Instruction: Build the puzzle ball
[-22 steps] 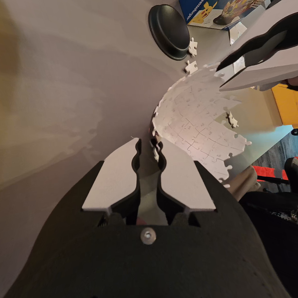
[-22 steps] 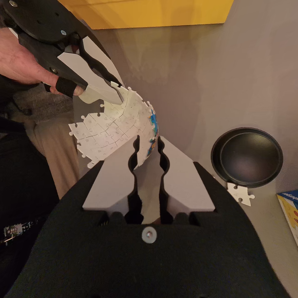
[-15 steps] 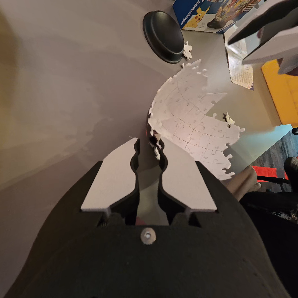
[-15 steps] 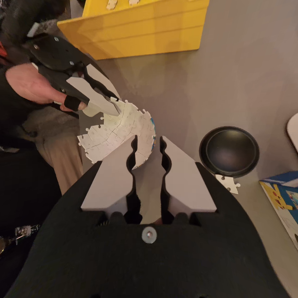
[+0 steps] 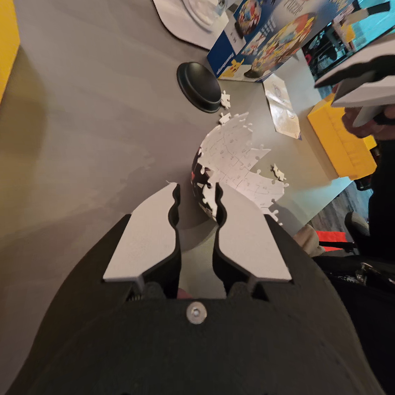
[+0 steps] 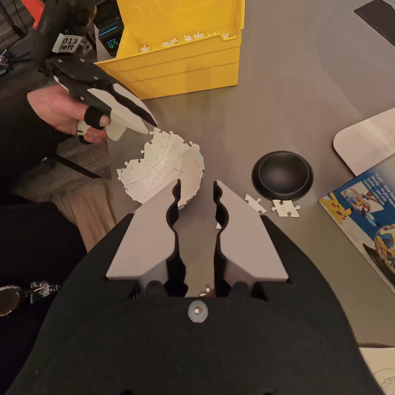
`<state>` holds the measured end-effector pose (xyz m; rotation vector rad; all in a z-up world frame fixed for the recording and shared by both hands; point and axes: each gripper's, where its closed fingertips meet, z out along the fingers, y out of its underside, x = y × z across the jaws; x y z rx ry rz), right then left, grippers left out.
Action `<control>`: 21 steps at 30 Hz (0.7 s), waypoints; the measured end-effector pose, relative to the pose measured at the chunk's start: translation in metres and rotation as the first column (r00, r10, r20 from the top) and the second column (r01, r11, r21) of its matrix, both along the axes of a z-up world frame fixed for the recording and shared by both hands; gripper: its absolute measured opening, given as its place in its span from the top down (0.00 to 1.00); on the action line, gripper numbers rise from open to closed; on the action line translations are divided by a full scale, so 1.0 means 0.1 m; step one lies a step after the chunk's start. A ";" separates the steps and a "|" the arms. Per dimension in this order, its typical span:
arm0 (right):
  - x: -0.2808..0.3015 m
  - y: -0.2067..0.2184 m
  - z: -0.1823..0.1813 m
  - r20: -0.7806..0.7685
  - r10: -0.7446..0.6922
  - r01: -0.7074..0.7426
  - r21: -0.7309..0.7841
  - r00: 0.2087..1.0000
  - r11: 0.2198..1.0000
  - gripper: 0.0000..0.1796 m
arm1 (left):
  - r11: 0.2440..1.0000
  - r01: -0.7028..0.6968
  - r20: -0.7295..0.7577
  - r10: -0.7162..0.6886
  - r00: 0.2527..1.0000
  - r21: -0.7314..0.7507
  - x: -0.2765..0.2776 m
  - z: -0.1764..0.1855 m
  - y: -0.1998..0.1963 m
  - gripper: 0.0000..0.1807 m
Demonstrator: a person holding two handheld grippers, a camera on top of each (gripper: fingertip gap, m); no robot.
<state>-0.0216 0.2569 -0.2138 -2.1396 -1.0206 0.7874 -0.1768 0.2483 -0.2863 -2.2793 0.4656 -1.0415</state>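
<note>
Grey table [image 6: 299, 106] carries the half-built puzzle ball [image 6: 164, 168], a thin interlocked shell, likely light and fragile; best gripped on its rim. Two loose pieces [image 6: 285, 208] beside the black stand [image 6: 282, 177]. Left gripper [image 5: 196, 188] and right gripper [image 6: 196, 186] both gape, holding nothing.

Right gripper [image 6: 196, 188] pulled up and back from the half-built puzzle ball [image 6: 164, 166], rim no longer between its fingers, jaws now empty with a clear gap; left gripper [image 5: 196, 190] drawn back too, jaws parted wider, off the shell's edge, tips just beside it; ball left resting on the table [image 6: 299, 106]; yellow bin [image 6: 181, 64] and puzzle box [image 5: 256, 47] now showing farther ahead.
</note>
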 end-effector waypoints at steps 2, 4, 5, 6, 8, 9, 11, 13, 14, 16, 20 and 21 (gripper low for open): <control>0.04 -0.06 -0.04 -0.006 -0.007 0.007 0.005 1.000 1.000 0.84 | 1.000 -0.011 0.017 0.010 1.000 0.022 -0.05 0.07 0.01 0.83; 0.09 -0.09 -0.06 -0.027 -0.023 0.023 0.009 0.999 1.000 0.84 | 0.999 -0.016 0.026 0.015 1.000 0.046 -0.08 0.13 0.01 0.83; 0.11 -0.10 -0.07 -0.039 -0.035 0.036 0.007 0.999 0.999 0.84 | 0.998 -0.023 0.032 0.021 0.999 0.063 -0.09 0.15 0.01 0.83; 0.14 -0.12 -0.07 -0.049 -0.045 0.045 0.010 0.998 0.999 0.84 | 0.998 -0.031 0.028 0.030 0.999 0.061 -0.11 0.15 0.01 0.83; 0.18 -0.15 -0.09 -0.058 -0.060 0.061 0.023 0.997 0.998 0.85 | 0.997 -0.050 0.023 0.049 0.999 0.063 -0.15 0.14 0.03 0.82; 0.21 -0.17 -0.13 -0.055 -0.069 0.071 0.025 0.996 0.997 0.85 | 0.996 -0.059 0.018 0.058 0.998 0.069 -0.17 0.14 0.03 0.83; 0.25 -0.23 -0.23 -0.045 -0.086 0.086 0.005 0.995 0.996 0.84 | 0.995 -0.061 0.002 0.062 0.998 0.083 -0.19 0.14 0.02 0.83; 0.23 -0.30 -0.33 -0.040 -0.092 0.092 -0.017 0.995 0.996 0.83 | 0.995 -0.060 0.002 0.060 0.998 0.083 -0.19 0.14 0.00 0.83; 0.22 -0.35 -0.39 -0.032 -0.089 0.088 -0.026 0.996 0.996 0.83 | 0.995 -0.058 -0.003 0.059 0.998 0.082 -0.19 0.12 -0.01 0.83; 0.18 -0.44 -0.49 -0.007 -0.078 0.077 -0.039 0.997 0.996 0.83 | 0.995 -0.059 -0.023 0.062 0.998 0.084 -0.22 0.06 0.01 0.83; 0.15 -0.51 -0.67 0.079 -0.065 0.067 -0.026 0.995 0.997 0.83 | 0.995 -0.064 -0.006 0.065 0.998 0.076 -0.22 0.05 0.03 0.83; 0.14 -0.51 -0.71 0.100 -0.063 0.066 -0.025 0.993 0.998 0.83 | 0.994 -0.064 -0.010 0.065 0.998 0.090 -0.22 0.07 0.04 0.83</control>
